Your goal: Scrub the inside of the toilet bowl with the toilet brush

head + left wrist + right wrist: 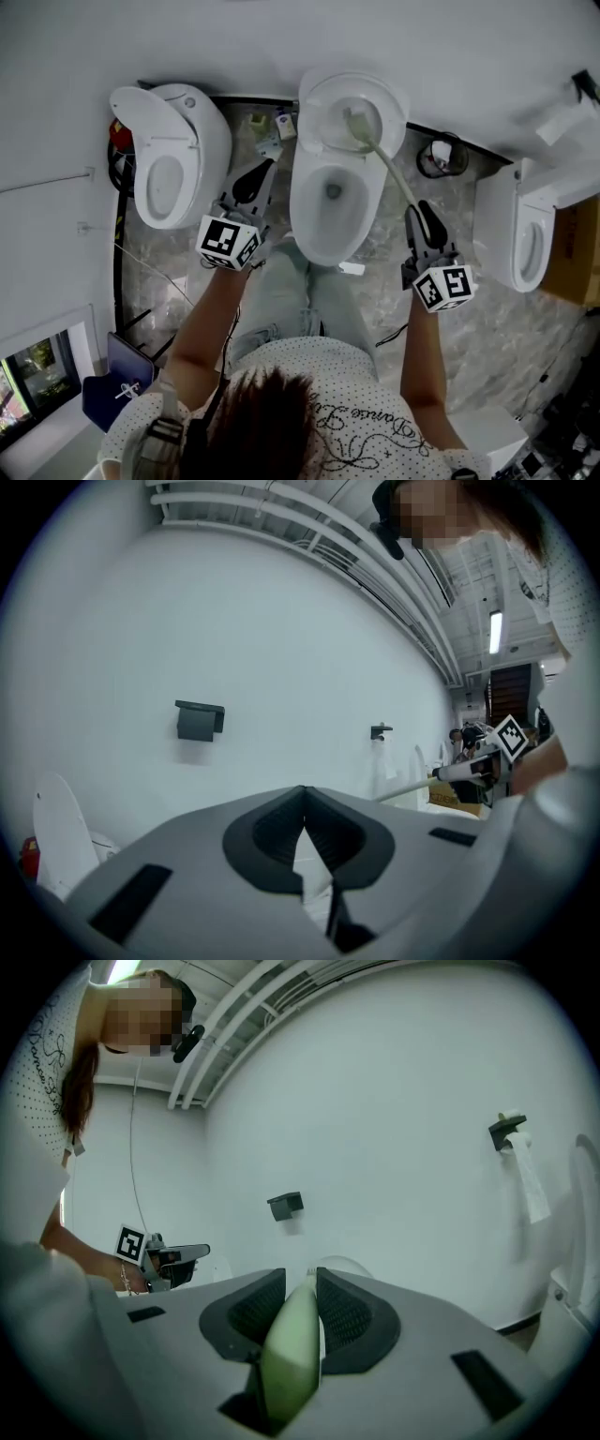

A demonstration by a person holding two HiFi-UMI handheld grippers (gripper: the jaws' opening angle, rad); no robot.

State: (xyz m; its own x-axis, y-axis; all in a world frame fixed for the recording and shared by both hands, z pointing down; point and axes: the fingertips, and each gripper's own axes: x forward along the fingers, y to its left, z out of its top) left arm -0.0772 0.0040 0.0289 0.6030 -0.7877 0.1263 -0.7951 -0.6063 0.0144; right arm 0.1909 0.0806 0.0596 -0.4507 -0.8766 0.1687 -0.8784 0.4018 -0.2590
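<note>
Over middle toilet [302, 211], toilet brush [388, 169] slants forward-left, head far end; right claw [424, 211] clenched on handle; left claw [255, 178] closed, empty.

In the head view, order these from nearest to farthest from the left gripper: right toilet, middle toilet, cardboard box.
1. The middle toilet, beside the left gripper.
2. The right toilet, far right.
3. The cardboard box, at the right edge.

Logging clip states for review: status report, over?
Left tool shut, empty. Right tool shut on toilet brush handle. Brush head up by the raised lid, not down in the toilet bowl. Nothing blocking.
</note>
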